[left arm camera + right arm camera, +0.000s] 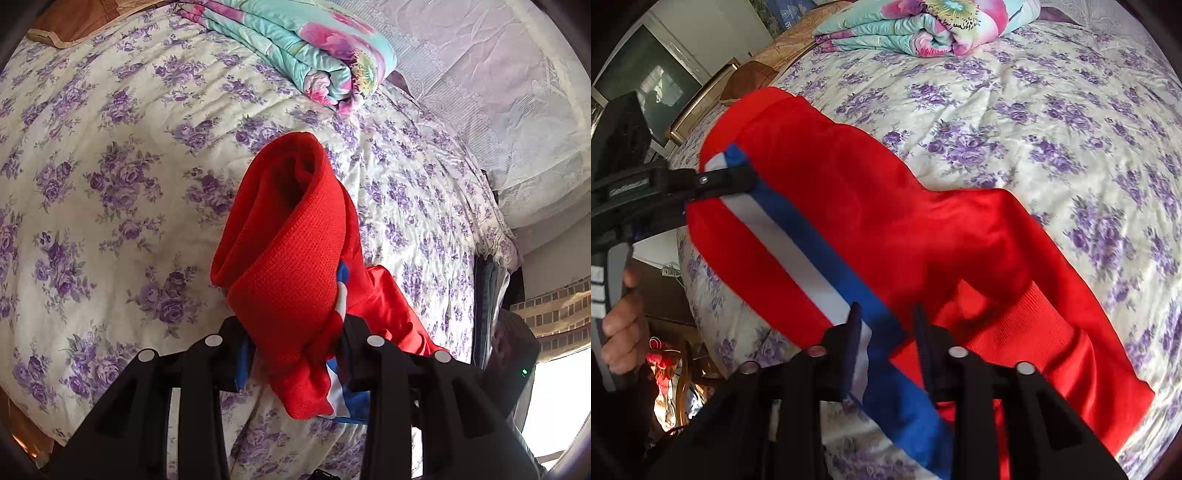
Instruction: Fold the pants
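Closest to me, the right tool [886, 317] has its two fingers pinched on the blue and white side stripe [827, 266] of the red pants [871, 206], near a ribbed cuff [1008, 336] that bunches just beside it. The left tool [295, 350] is clamped on the far end of the same garment, where another ribbed red band [291, 236] curls up into a loose tube above its fingers. Between the two tools the pants hang stretched in a long strip, lifted off the bed [110, 155] along most of their length, though part of the red cloth seems to touch the flowered sheet.

I would judge the fold barely under way: the pants appear doubled lengthwise, but nothing lies flat and no crosswise fold shows. Laying down, smoothing and folding over are all left.

Farther back, a folded floral quilt [923, 26] sits near the head of the bed.
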Tool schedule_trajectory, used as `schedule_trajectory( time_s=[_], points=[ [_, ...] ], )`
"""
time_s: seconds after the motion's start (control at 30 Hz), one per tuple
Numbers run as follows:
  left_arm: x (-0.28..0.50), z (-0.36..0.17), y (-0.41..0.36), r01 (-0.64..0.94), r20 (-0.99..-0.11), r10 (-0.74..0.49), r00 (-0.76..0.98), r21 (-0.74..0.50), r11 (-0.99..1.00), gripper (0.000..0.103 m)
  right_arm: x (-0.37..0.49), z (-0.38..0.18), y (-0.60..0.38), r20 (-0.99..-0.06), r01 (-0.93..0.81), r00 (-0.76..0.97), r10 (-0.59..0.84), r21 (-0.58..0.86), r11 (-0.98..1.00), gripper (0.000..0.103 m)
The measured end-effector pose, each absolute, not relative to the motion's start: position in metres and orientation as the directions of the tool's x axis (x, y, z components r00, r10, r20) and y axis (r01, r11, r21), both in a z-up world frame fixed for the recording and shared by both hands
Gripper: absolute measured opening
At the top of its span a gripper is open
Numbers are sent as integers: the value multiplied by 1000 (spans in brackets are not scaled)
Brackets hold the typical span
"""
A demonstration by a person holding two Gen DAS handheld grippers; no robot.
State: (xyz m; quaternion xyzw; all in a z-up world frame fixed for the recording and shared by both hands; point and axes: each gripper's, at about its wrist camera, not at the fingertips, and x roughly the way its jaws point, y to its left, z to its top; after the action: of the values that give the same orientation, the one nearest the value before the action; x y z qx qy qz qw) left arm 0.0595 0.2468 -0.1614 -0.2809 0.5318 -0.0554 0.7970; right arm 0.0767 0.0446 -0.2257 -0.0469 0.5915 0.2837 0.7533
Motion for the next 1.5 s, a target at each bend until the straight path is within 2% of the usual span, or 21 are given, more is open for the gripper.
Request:
schedule_trajectory(
  time_s=[0.1,0.13,0.33,0.47,0.67,0.9,1.1,1.17,1.2,1.23,1.3,1.37,1.5],
  points=[
    [59,-160,241,-197,-818,-391,421,-503,841,34,88,-252,51,-944,-457,93,316,241,856,17],
    [59,-160,240,-193,-819,-394,418,-504,842,34,91,-262,52,-951,-448,69,302,242,861,14],
    [62,-162,222,-127,-811,-446,378,-522,843,34,104,-258,41,-938,-396,24,347,310,864,13],
    [64,-150,200,-47,-816,-444,369,-494,868,34,113,-215,-12,-895,-271,128,427,383,883,16],
    [63,-133,151,111,-808,-475,349,-467,877,34,85,-166,-132,-889,-59,316,333,332,942,18],
    [56,-126,67,320,-820,-507,266,-420,849,32,19,-170,-237,-886,183,395,242,334,925,18],
    [46,-141,-14,474,-855,-494,156,-374,797,32,-22,-170,-271,-873,259,435,222,358,897,19],
    [40,-162,-45,532,-888,-453,76,-349,772,38,-31,-174,-275,-872,268,436,222,361,893,20],
    [38,-176,-59,549,-896,-444,24,-360,755,49,-35,-177,-277,-875,274,432,219,359,892,21],
    [35,-192,-71,556,-896,-442,-37,-386,736,54,-38,-182,-278,-880,283,423,217,356,891,23],
    [31,-222,-90,558,-917,-387,-97,-372,742,58,-42,-192,-278,-890,296,400,221,353,887,23],
    [21,-221,-99,594,-932,-357,-65,-324,737,63,-46,-196,-277,-895,296,385,224,350,889,23],
    [13,-184,-86,609,-891,-452,-50,-386,693,64,-45,-184,-263,-884,236,399,245,357,904,25]
  ],
)
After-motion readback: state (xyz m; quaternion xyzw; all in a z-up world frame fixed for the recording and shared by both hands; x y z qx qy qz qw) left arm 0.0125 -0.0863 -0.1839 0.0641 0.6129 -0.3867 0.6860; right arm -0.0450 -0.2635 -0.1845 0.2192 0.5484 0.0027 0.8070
